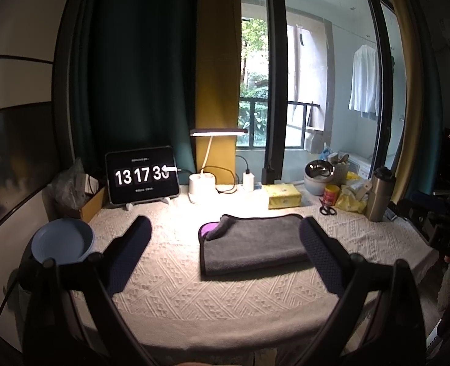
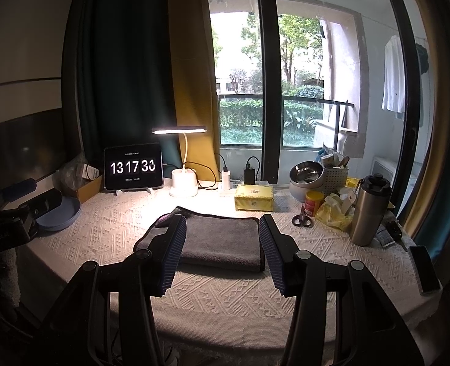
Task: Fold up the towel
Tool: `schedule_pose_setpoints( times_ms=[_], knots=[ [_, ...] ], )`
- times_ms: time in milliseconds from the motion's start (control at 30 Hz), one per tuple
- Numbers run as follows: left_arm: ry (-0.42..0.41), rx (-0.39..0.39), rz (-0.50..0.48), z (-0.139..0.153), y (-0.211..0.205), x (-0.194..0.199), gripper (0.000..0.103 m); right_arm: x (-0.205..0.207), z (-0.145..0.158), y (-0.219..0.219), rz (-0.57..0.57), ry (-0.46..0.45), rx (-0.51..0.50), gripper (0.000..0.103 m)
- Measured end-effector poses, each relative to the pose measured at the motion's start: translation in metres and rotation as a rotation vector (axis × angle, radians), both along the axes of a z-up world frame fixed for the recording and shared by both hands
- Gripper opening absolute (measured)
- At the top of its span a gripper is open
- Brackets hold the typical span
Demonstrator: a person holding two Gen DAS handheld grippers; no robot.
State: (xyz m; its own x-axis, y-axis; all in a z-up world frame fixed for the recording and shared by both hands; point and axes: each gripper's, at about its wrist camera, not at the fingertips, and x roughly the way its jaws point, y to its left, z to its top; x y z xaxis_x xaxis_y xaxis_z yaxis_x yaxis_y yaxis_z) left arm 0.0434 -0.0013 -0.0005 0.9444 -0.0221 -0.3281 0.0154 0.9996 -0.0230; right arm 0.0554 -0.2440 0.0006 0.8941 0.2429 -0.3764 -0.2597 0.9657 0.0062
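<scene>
Hovering wide-jawed and empty, left gripper (image 1: pixel 225 238) and right gripper (image 2: pixel 222 235) hang above the folded grey towel (image 1: pixel 255 244) mid-tablecloth (image 1: pixel 179 289), its purple corner (image 1: pixel 208 228) peeking, probably finished.

My left tongs (image 1: pixel 225 231) are spread wide, both fingers level and pointing forward, nothing between them. My right tongs (image 2: pixel 222 225) are parted too, though less widely, ribbed pads (image 2: pixel 176 253) facing each other, gripping nothing, held low and level.
</scene>
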Motion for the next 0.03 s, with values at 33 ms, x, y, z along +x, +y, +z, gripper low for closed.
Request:
schedule_pose_setpoints(
  times_ms=[33],
  knots=[
    [0.003, 0.000, -0.005, -0.0013, -0.0015, 0.0012, 0.098, 0.0014, -0.0013, -0.0003, 0.002, 0.004, 0.001, 0.053]
  ],
)
